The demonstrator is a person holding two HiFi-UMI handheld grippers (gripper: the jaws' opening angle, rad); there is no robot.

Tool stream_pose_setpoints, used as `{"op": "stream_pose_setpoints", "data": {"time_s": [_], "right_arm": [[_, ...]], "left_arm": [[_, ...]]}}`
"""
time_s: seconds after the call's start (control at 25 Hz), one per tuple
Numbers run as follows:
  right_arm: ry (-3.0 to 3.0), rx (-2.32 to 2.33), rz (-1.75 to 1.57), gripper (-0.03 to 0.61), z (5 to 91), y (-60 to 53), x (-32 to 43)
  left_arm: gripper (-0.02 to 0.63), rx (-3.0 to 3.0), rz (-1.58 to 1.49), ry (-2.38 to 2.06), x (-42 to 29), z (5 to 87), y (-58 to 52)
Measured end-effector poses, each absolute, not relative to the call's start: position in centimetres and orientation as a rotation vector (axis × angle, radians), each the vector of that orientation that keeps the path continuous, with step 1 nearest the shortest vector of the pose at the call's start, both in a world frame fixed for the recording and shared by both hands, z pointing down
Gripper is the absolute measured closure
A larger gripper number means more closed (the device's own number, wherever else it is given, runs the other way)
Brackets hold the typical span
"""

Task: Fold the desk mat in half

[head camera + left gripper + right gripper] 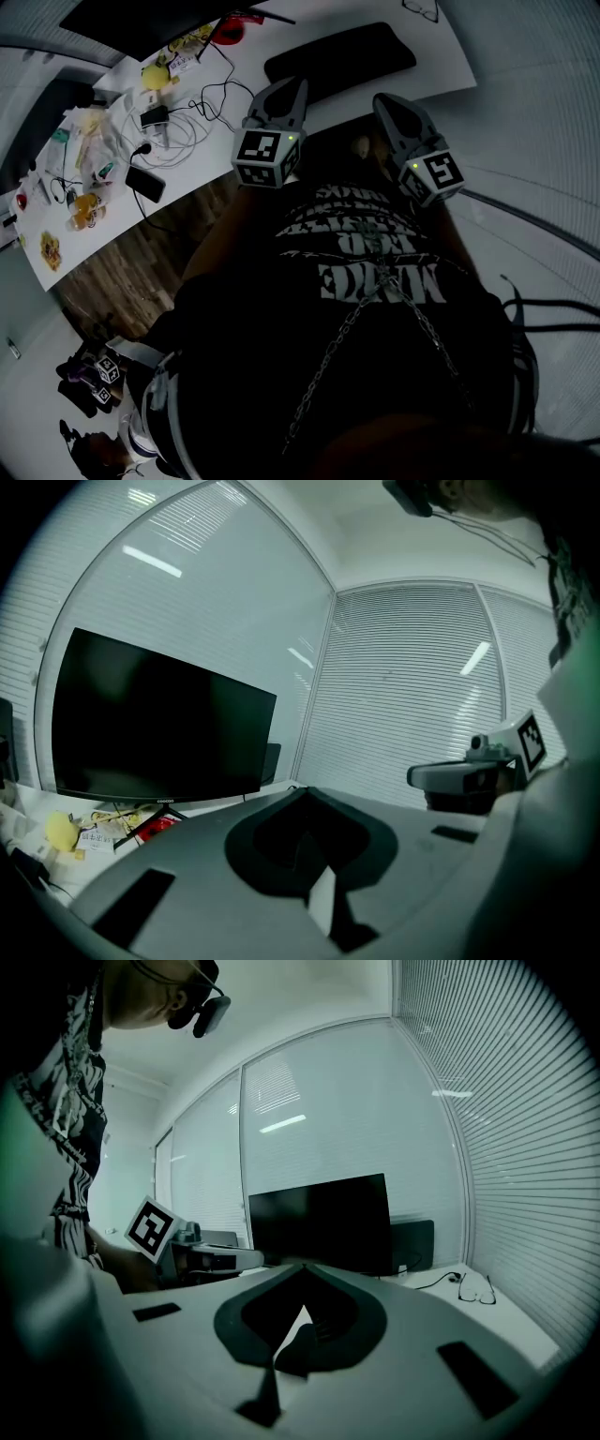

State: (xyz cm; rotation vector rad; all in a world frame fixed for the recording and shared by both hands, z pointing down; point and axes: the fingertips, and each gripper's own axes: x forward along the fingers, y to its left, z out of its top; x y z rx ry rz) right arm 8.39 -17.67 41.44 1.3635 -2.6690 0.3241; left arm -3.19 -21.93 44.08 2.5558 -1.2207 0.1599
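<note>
In the head view, the black desk mat (342, 58) lies flat on the white desk (441, 66), near its front edge. Both grippers are held up in front of the person's chest, short of the desk and apart from the mat. My left gripper (286, 86) has its jaws shut with nothing between them, and its tips (305, 791) point toward a dark monitor (159, 724). My right gripper (386, 101) is also shut and empty, and its tips (302, 1267) face the same monitor (323, 1222). Neither gripper view shows the mat.
The desk's left part carries cables (187, 117), a black phone (145, 184), a yellow toy (155, 73), a red object (230, 28) and wrappers (84, 202). Glasses (478, 1288) lie at the desk's right end. Wood floor (141, 272) shows below the desk edge, and cables (548, 314) trail at the right.
</note>
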Motion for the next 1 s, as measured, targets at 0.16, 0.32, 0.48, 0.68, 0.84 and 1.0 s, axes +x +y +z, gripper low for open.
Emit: {"op": "stream_pose_setpoints", "data": {"time_s": [0.16, 0.32, 0.48, 0.68, 0.84, 1.0], "right_arm": [[-2.710, 1.320, 0.328, 0.580, 41.1, -20.2, 10.9], [-2.745, 1.262, 0.343, 0.580, 41.9, -22.7, 13.6], [-2.779, 1.122, 0.368, 0.580, 42.2, -24.6, 15.2], [-2.850, 0.940, 0.330, 0.580, 42.1, -26.9, 17.5], [-2.876, 0.790, 0.396, 0.580, 41.6, -27.7, 17.2], [-2.881, 0.716, 0.445, 0.580, 42.9, -28.4, 16.2]], "left_arm": [[0.607, 2.548, 0.179, -1.260, -0.7, 43.9, -23.4], [0.607, 2.513, 0.209, -1.295, 2.4, 44.8, -24.8], [0.607, 2.475, 0.224, -1.343, 5.3, 44.7, -26.4], [0.607, 2.420, 0.238, -1.455, 7.6, 44.1, -27.7], [0.607, 2.365, 0.225, -1.549, 8.0, 43.7, -27.9], [0.607, 2.306, 0.257, -1.590, 7.2, 45.0, -27.4]]}}
